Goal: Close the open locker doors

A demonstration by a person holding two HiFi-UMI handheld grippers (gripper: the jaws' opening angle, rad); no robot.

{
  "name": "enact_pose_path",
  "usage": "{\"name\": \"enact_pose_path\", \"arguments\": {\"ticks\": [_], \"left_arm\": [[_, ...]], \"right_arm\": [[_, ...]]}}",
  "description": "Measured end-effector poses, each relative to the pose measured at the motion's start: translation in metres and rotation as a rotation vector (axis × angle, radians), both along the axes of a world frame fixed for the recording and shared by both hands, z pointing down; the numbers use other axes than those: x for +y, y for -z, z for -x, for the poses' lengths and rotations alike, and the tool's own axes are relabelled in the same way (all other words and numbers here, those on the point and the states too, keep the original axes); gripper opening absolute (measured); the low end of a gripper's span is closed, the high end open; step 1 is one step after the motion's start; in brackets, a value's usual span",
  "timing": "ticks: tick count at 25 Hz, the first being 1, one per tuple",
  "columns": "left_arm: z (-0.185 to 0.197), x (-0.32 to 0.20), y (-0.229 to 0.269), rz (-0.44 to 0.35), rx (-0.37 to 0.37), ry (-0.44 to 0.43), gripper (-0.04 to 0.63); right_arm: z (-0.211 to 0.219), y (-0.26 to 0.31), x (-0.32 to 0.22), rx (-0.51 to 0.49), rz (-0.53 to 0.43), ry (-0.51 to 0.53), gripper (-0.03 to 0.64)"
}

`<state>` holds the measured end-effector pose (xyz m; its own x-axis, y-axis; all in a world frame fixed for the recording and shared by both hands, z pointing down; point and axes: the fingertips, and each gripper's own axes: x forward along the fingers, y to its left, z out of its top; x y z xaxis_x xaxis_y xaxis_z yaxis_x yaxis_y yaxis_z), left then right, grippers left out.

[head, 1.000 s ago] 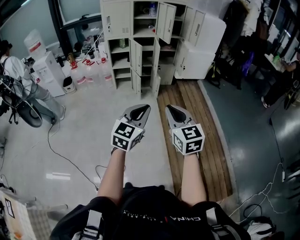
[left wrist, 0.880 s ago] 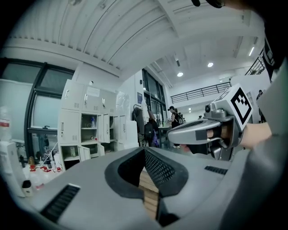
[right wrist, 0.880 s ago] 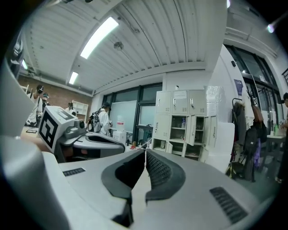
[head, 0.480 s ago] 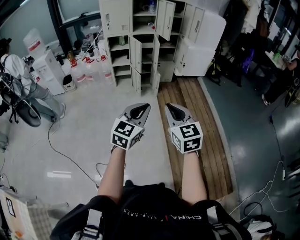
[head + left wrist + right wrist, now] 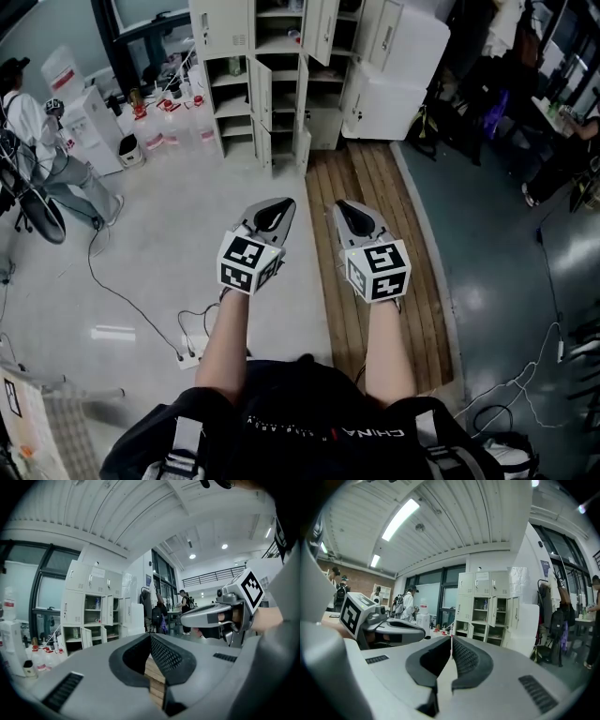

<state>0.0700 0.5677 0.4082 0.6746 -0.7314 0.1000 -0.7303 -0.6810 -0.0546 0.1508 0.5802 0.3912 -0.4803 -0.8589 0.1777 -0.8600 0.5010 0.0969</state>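
Note:
A bank of cream lockers stands at the far end of the floor, with several doors hanging open, such as one on the upper row and one lower down. The lockers also show far off in the left gripper view and the right gripper view. My left gripper and right gripper are held side by side at arm's length, well short of the lockers. Both are shut with nothing between their tips.
A strip of wooden planking runs toward the lockers. A white cabinet stands to their right, with water bottles and a dispenser to their left. A person stands far left. A cable and power strip lie on the floor.
In the head view the lockers have slid toward the top edge and both grippers sit slightly lower. A power strip on the floor has come into view. Both grippers stay shut.

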Motion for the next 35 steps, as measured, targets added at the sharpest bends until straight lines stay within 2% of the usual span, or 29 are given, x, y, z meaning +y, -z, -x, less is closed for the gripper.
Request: {"name": "enact_pose_path", "arguments": {"ticks": [6, 9, 16, 21, 35], "left_arm": [[-0.022, 0.005, -0.013, 0.017, -0.036, 0.01, 0.02], [-0.024, 0.002, -0.013, 0.019, -0.049, 0.024, 0.02], [-0.022, -0.033, -0.023, 0.022, -0.076, -0.017, 0.02], [-0.01, -0.087, -0.027, 0.017, -0.073, -0.037, 0.02], [0.07, -0.269, -0.015, 0.003, -0.096, -0.079, 0.02]], "right_arm": [[-0.03, -0.014, -0.001, -0.018, 0.016, 0.009, 0.034], [-0.031, -0.015, -0.006, -0.018, 0.017, 0.022, 0.034], [-0.023, -0.025, -0.042, -0.039, 0.037, 0.021, 0.034], [-0.012, -0.03, -0.094, -0.039, 0.047, -0.006, 0.034], [0.069, -0.019, -0.27, -0.023, 0.04, -0.059, 0.034]]}}
